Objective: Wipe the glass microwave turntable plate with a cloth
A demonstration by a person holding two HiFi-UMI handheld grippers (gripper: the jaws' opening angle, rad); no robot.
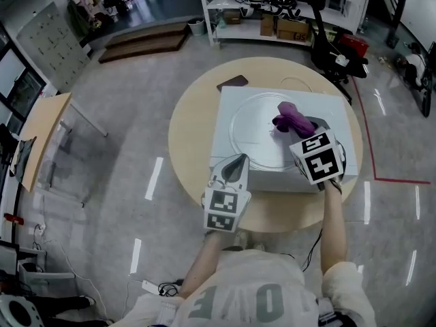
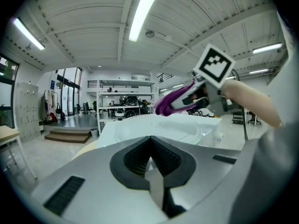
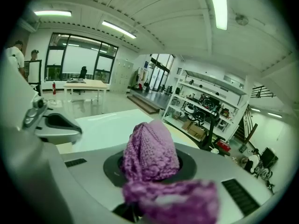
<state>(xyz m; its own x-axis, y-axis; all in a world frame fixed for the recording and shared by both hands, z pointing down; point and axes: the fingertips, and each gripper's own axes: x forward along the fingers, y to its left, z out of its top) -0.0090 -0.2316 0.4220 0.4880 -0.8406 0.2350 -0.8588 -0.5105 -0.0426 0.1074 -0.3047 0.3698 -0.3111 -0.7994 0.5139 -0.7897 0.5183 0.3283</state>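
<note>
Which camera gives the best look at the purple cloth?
The right gripper view: the purple cloth fills its middle, knit visible, clamped in the jaws. The head view shows it small, over the glass plate; the left gripper view shows a purple strip in the right gripper.

A workshop-like lab: gear-laden shelving (image 1: 279, 9), lockers (image 1: 51, 46), worktable (image 1: 44, 135), polished floor (image 1: 136, 114).

Bright, even indoor light. Ceiling strip lamps (image 2: 142, 13) burn white high above the left gripper (image 2: 150, 161); their reflections streak the glossy floor (image 1: 155, 177) to its left. Shadows are soft. All views bow at the edges; both gripper views have black corners. At the right gripper (image 3: 150, 166), the cloth (image 3: 152, 146) blurs nearest the lens.
</note>
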